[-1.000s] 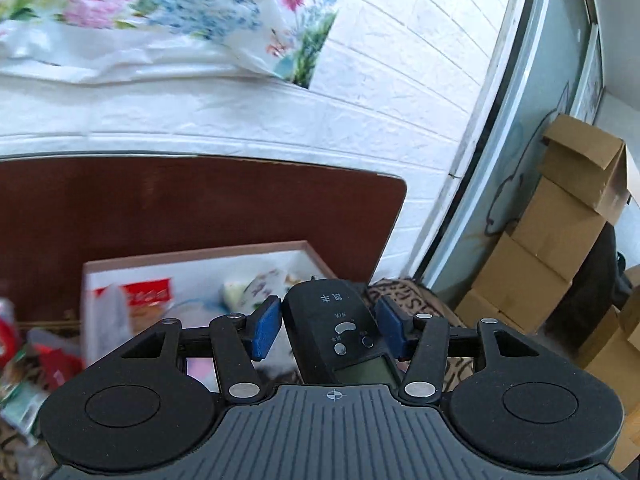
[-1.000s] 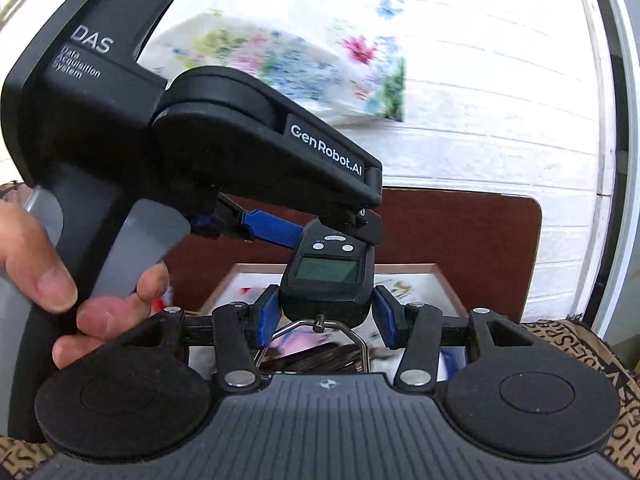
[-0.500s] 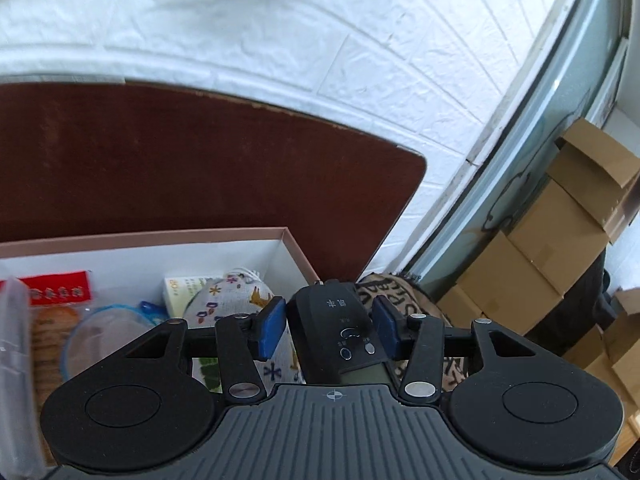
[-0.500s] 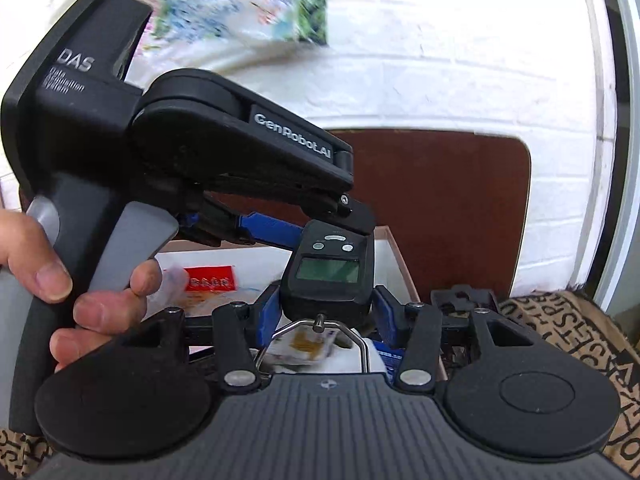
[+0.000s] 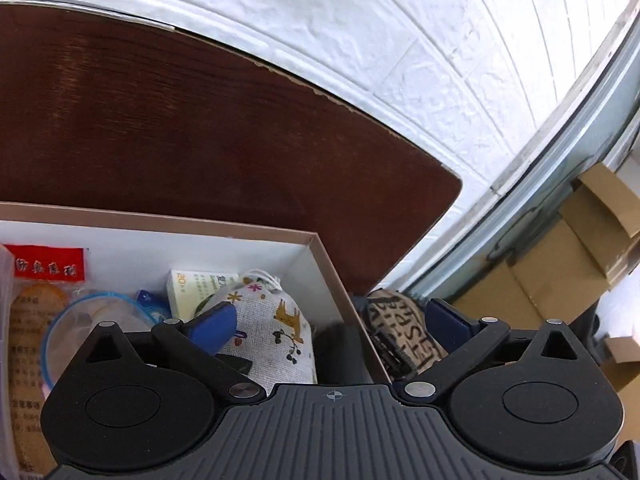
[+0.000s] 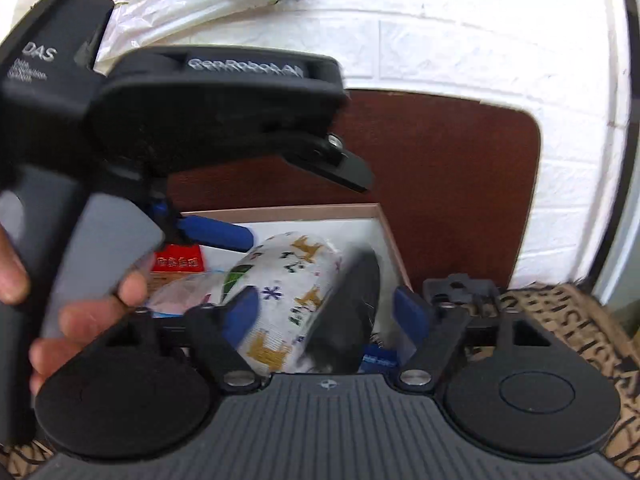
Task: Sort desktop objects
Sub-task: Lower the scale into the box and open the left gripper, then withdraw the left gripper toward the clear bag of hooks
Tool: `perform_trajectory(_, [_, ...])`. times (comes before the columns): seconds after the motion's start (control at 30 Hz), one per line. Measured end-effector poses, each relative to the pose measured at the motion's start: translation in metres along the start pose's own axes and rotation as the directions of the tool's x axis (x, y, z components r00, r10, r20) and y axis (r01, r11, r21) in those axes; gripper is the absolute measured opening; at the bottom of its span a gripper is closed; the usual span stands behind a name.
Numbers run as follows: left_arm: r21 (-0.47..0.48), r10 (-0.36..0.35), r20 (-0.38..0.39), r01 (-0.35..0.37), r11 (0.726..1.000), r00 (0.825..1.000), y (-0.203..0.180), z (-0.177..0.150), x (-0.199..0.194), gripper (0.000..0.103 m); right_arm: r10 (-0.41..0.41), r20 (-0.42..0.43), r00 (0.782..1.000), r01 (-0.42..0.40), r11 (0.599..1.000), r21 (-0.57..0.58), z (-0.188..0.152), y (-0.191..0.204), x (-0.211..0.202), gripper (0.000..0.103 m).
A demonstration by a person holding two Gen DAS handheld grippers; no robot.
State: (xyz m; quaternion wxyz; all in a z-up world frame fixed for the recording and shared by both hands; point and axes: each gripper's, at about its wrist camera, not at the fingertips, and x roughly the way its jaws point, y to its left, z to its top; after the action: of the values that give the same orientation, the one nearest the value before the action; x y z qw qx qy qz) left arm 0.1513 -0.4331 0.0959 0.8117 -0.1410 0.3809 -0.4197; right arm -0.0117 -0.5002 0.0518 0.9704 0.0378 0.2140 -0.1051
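Observation:
A black digital hand scale (image 6: pixel 348 304), blurred, sits inside the white box (image 6: pixel 280 213) between the animal-print cloth pouch (image 6: pixel 288 280) and the box's right wall. My right gripper (image 6: pixel 326 312) is opening; the scale lies between its blue pads, which stand clear of it. My left gripper (image 5: pixel 330 326) is also opening and now stands wide, with nothing pressed; the scale (image 5: pixel 340 354) shows dark and blurred below it, beside the pouch (image 5: pixel 272 332). In the right wrist view a hand (image 6: pixel 80 320) holds the left gripper's black housing (image 6: pixel 200 120) at upper left.
The box (image 5: pixel 160 219) also holds a green-white carton (image 5: pixel 192 288), a blue-rimmed round lid (image 5: pixel 80 332) and a red-labelled packet (image 5: pixel 48 268). A brown board (image 5: pixel 200 120) stands behind, against a white brick wall. A lettered tan cloth (image 5: pixel 400 324) lies right of the box; cardboard cartons (image 5: pixel 560 264) stand far right.
Both grippers held the black scale before; both have since opened and let it go, and it has dropped into the box beside the pouch. Both hands moved forward and down over the box.

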Motion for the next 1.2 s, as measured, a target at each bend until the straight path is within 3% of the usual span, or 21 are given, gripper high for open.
perform_trajectory(0.1, [0.026, -0.016, -0.035, 0.016, 1.000, 0.999, -0.002, -0.001, -0.004, 0.103, -0.009, 0.022, 1.000, 0.009, 1.000, 0.001, 0.001, 0.001, -0.005, 0.094])
perform_trajectory(0.3, [0.095, -0.003, -0.009, 0.004, 0.995, 1.000, -0.010, -0.018, -0.024, 0.103, -0.017, 0.031, 0.999, 0.016, 1.000, 0.008, -0.002, 0.003, -0.020, 0.103])
perform_trajectory(0.9, [0.170, 0.029, 0.082, -0.043, 0.984, 0.996, -0.037, -0.048, -0.106, 0.103, 0.003, 0.064, 0.998, -0.006, 0.999, 0.033, -0.004, 0.025, -0.077, 0.103])
perform_trajectory(1.2, [0.201, 0.079, 0.125, -0.103, 0.974, 0.989, -0.038, -0.092, -0.169, 0.103, 0.025, 0.121, 0.992, -0.030, 0.998, 0.046, -0.011, 0.059, -0.121, 0.103])
